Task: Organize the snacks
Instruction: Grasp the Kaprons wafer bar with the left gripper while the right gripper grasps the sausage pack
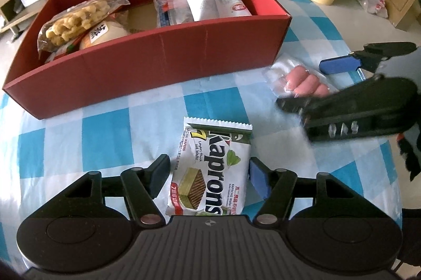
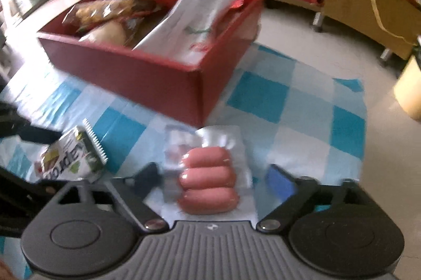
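While agape, jaws astride wafer pack (image 1: 210, 169), sausages (image 2: 208, 182).

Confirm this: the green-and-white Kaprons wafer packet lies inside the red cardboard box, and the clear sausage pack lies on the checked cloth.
Not quite. The left wrist view shows the green-and-white Kaprons wafer packet on the blue-and-white checked cloth, in front of the red cardboard box, not inside it. The clear pack of pink sausages does lie on the cloth.

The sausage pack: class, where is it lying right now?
The sausage pack lies on the checked tablecloth, between the right claw's open fingers, in front of the red box, with the wafer packet on its left.
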The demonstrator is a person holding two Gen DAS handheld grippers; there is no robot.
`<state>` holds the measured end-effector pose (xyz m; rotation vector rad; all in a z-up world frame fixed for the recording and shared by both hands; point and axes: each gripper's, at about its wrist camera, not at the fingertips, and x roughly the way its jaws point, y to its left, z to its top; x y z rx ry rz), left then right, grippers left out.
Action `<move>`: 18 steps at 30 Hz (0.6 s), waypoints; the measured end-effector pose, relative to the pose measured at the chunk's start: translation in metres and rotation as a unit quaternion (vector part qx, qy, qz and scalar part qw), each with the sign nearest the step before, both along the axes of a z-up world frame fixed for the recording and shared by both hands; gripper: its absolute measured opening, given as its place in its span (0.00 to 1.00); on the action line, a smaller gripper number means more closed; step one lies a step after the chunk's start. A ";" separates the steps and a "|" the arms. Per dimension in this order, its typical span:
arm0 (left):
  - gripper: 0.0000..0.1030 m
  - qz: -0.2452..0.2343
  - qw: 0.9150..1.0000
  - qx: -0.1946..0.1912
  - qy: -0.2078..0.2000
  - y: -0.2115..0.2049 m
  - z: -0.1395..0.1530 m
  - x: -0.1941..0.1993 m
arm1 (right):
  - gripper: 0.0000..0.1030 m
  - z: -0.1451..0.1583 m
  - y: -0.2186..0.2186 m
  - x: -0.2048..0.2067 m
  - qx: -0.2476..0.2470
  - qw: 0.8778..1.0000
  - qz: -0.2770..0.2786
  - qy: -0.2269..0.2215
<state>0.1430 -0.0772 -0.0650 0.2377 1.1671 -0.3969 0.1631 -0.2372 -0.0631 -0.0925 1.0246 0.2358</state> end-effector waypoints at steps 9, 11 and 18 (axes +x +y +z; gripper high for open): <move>0.67 0.010 1.000 -0.012 0.009 0.001 0.002 0.004 | 0.65 0.016 -0.013 -0.001 0.032 0.999 -0.022 -0.016; 0.66 0.013 1.000 -0.013 0.009 0.002 0.003 0.005 | 0.65 0.022 -0.016 -0.002 0.043 0.998 -0.026 -0.022; 0.66 0.010 1.000 0.000 -0.002 -0.003 0.003 0.002 | 0.65 0.029 -0.015 -0.004 0.052 0.998 -0.025 -0.032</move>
